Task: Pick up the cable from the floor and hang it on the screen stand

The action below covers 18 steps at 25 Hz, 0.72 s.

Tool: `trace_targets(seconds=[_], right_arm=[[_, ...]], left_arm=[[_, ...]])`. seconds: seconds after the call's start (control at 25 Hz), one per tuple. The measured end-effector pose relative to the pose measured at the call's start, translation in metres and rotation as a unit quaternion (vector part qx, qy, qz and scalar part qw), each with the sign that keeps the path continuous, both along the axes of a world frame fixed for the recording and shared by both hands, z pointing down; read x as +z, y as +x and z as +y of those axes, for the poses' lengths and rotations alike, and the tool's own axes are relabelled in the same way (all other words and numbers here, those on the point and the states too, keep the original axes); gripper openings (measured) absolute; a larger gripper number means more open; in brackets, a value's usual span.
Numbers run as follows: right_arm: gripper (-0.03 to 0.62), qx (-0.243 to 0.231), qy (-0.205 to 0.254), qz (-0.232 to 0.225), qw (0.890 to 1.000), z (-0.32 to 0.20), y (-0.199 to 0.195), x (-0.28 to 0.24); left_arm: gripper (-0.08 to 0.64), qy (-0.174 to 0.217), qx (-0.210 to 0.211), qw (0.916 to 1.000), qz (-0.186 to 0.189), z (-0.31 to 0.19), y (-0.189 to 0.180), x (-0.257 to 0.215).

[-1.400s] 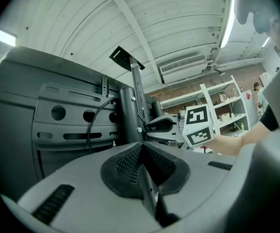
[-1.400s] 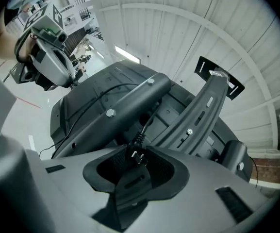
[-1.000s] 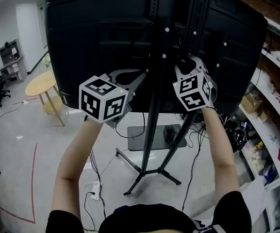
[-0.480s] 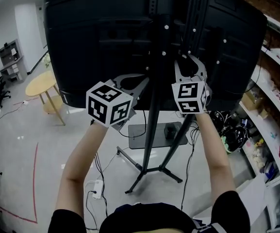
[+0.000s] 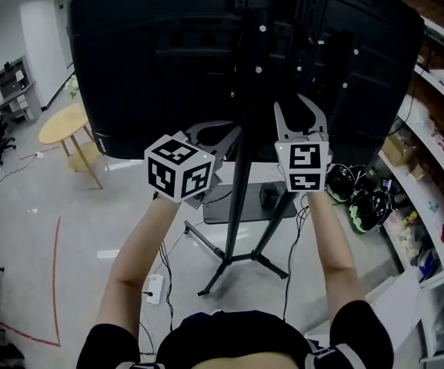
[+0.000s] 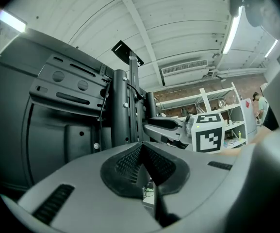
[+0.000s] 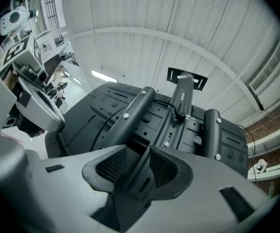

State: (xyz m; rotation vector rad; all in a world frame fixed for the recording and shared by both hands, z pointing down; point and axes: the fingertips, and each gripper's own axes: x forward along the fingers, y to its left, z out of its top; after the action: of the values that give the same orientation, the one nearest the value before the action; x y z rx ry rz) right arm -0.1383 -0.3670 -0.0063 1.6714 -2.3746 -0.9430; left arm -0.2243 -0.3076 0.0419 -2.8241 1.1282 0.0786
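Scanning left to right: a round wooden table [image 5: 61, 125] sits way off on the floor. Closer in there's a white power strip [image 5: 154, 287] with some loose leads [image 5: 162, 256] trailing round it, near the foot of the screen stand [image 5: 241, 183].

The left gripper [image 6: 140, 148] is up behind the screen [image 5: 152, 68], just beside the stand's pole, and its fingers [image 6: 123, 166] are pressed together pad to pad. I can't make out any cable pinched in there, only a dark sliver under the seam that I can't identify.

Up on the mounting bracket, the right gripper view shows a thin black cable [image 7: 180, 111] draped across the upright rails and ending at a small plug or clip. I'd guess that's the one being hung, though it could be the screen's own lead, hard to say.

The right gripper [image 7: 137, 158] sits on the other side of the pole. Its fingers [image 7: 111, 168] are spread apart with nothing between them, just the bracket in the background. Shelves [image 5: 437, 198] full of clutter are on the far right.

My read is that the hanging step looks about finished, or very close. The next move would be checking the cable sits securely on the bracket, then backing both grippers off without snagging it.
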Motion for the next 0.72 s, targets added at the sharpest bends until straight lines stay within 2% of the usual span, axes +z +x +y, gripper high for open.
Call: trace_targets(seconds=[0.16,0.32,0.48,0.72], right_arm=[[0.152,-0.029,-0.024,-0.045,0.998,0.020,0.004,0.023],[0.152,-0.059,-0.057,-0.101,0.992,0.042,0.006,0.047],[0.152,-0.071,-0.088,-0.162,0.980,0.061,0.010,0.074],[0.152,-0.090,-0.143,-0.227,0.959,0.084,0.008,0.120]], left_arm=[[0.000,-0.006,-0.002,0.9996,0.027,0.005,0.001,0.013],[0.000,-0.011,-0.001,0.9990,0.043,0.012,0.006,0.030],[0.000,-0.028,-0.005,0.9981,0.055,0.021,0.014,0.057],[0.000,-0.042,-0.026,0.9949,0.088,0.033,0.019,0.085]])
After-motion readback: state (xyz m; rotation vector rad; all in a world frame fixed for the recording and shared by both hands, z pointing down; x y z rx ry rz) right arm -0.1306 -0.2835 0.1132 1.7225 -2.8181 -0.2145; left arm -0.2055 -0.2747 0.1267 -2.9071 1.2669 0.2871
